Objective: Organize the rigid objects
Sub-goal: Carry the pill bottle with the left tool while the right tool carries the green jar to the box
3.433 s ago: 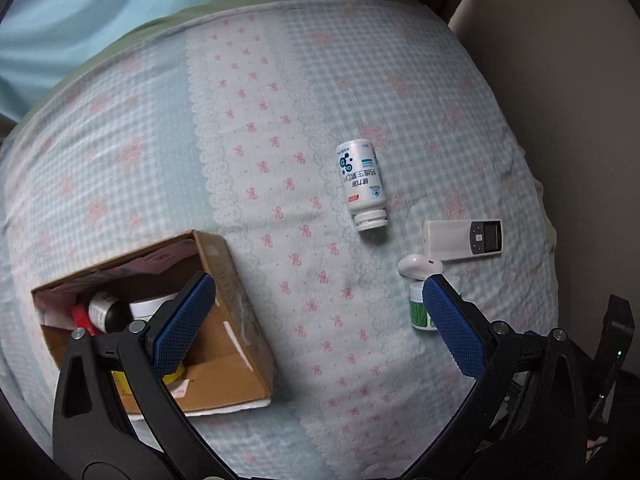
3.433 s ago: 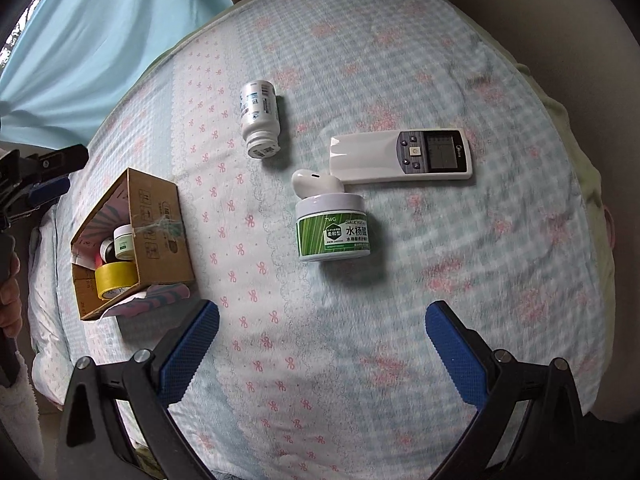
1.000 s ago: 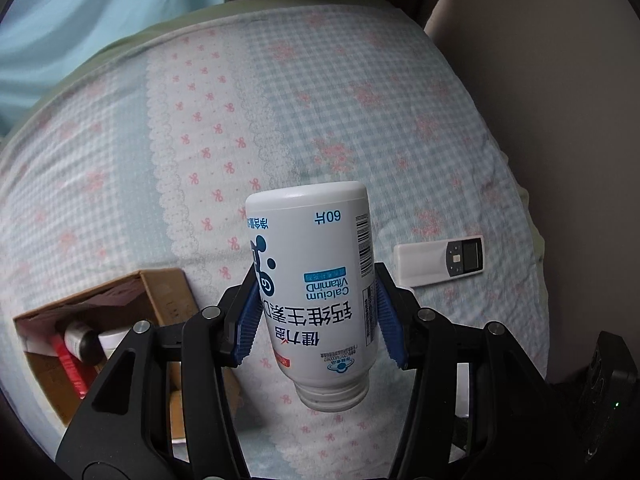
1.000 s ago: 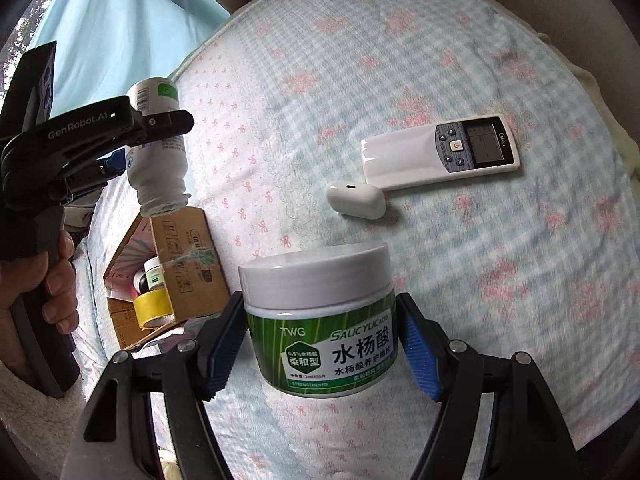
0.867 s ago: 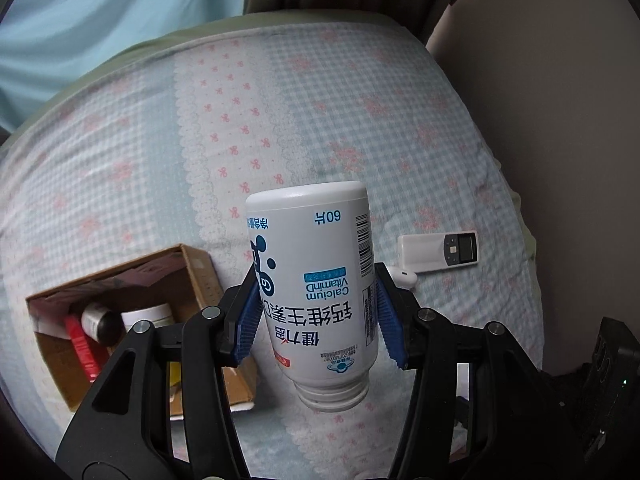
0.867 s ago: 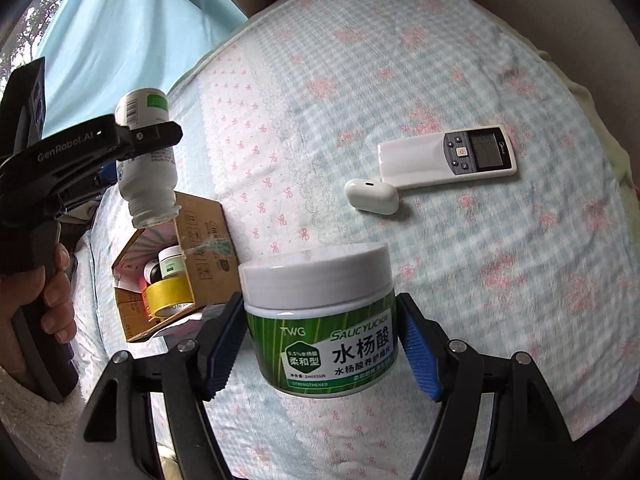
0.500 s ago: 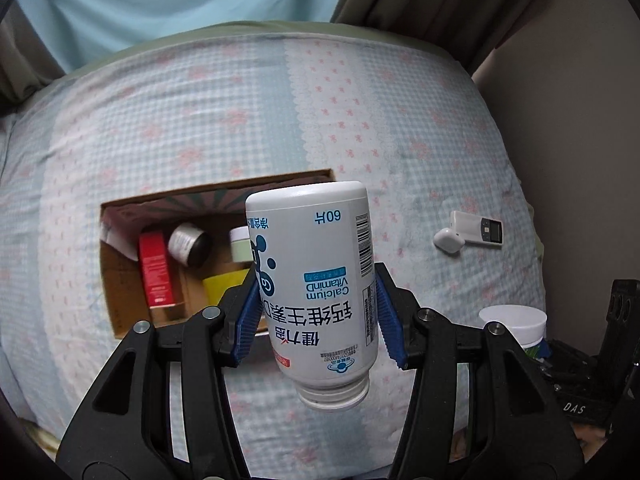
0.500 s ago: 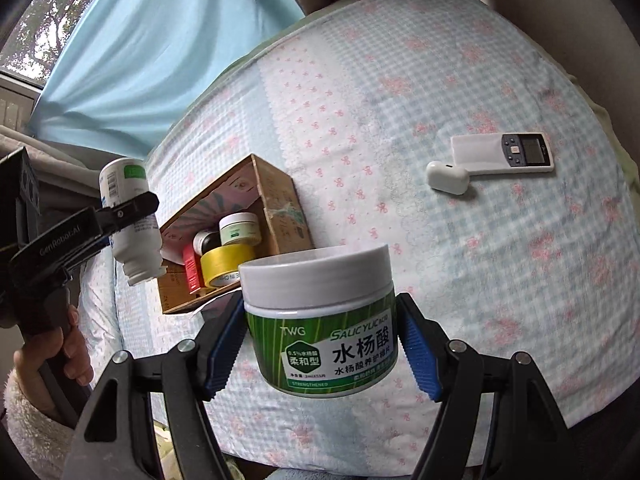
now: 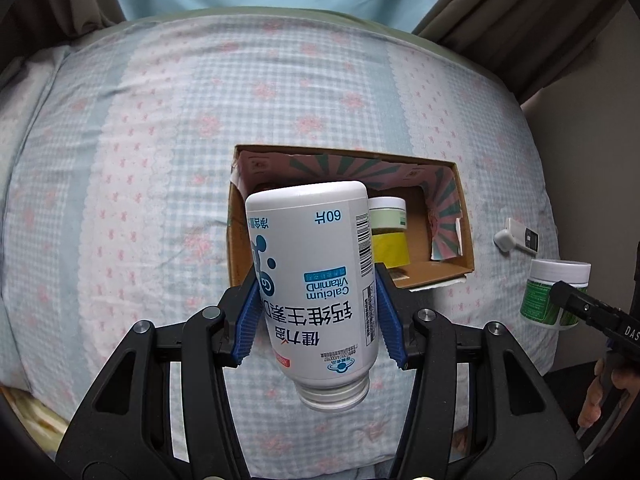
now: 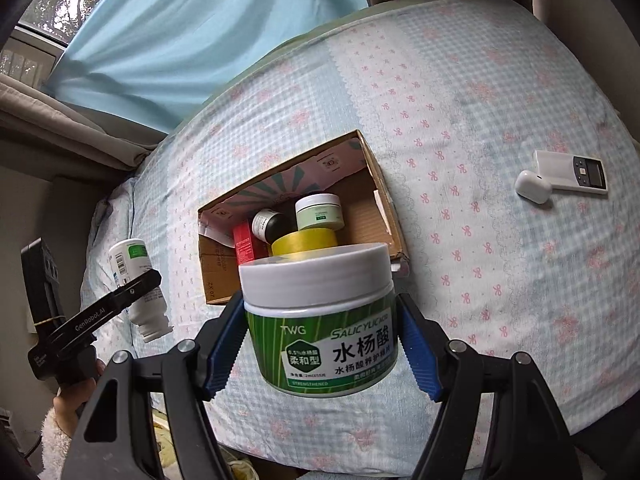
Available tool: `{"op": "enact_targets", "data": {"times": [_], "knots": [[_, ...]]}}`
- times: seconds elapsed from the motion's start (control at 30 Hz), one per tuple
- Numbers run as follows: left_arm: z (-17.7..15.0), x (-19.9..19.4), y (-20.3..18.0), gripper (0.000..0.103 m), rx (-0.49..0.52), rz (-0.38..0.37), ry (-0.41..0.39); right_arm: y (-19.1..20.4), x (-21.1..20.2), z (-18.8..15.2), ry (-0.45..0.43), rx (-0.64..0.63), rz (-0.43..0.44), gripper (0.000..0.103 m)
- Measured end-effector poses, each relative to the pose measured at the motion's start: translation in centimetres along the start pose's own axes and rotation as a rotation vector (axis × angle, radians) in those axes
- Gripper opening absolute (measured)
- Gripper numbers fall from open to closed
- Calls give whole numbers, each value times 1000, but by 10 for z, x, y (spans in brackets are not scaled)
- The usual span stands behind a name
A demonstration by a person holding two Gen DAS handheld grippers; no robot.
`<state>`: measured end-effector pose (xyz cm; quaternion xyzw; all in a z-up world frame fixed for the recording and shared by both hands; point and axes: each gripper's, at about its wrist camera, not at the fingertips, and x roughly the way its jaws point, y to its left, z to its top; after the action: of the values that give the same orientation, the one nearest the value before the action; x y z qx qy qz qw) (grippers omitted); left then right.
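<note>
Lettering on the white bottle (image 9: 316, 280) reads "Calcium VitaminD" and "60", upside down, cap toward the camera; the left gripper (image 9: 318, 316) pinches it above the cardboard box (image 9: 440, 272), hiding the box's left half. The right gripper (image 10: 320, 344) clamps a green jar (image 10: 320, 320) marked "TWG" and "SALICYLIC", covering the box's near edge. Inside, the small jar (image 10: 320, 211) label is illegible. A remote (image 10: 572, 170) and an earbud case (image 10: 532, 187) lie touching on the bedspread (image 10: 480, 80).

White vitamin bottle (image 9: 316, 292) clamped cap-down in left hand-held gripper (image 9: 318, 320); green salicylic jar (image 10: 320, 320) upright in right hand-held gripper (image 10: 322, 346); open cardboard box (image 10: 384, 196) beyond both
</note>
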<state>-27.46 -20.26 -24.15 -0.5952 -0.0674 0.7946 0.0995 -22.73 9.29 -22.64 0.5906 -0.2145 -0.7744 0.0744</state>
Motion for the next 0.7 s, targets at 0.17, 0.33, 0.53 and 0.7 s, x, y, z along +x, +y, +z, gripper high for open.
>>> {"op": "enact_targets", "data": {"times": [0.17, 0.33, 0.53, 0.7], "knots": [[16, 21, 19, 48, 41, -22, 30, 25, 17, 18, 1, 1, -21, 68], [32, 49, 26, 48, 67, -51, 67, 38, 41, 36, 19, -7, -47, 68], [46, 84, 16, 48, 136, -81, 104, 38, 77, 52, 61, -26, -105, 68], [48, 122, -13, 48, 264, -103, 162, 24, 108, 54, 104, -44, -159, 68]]}}
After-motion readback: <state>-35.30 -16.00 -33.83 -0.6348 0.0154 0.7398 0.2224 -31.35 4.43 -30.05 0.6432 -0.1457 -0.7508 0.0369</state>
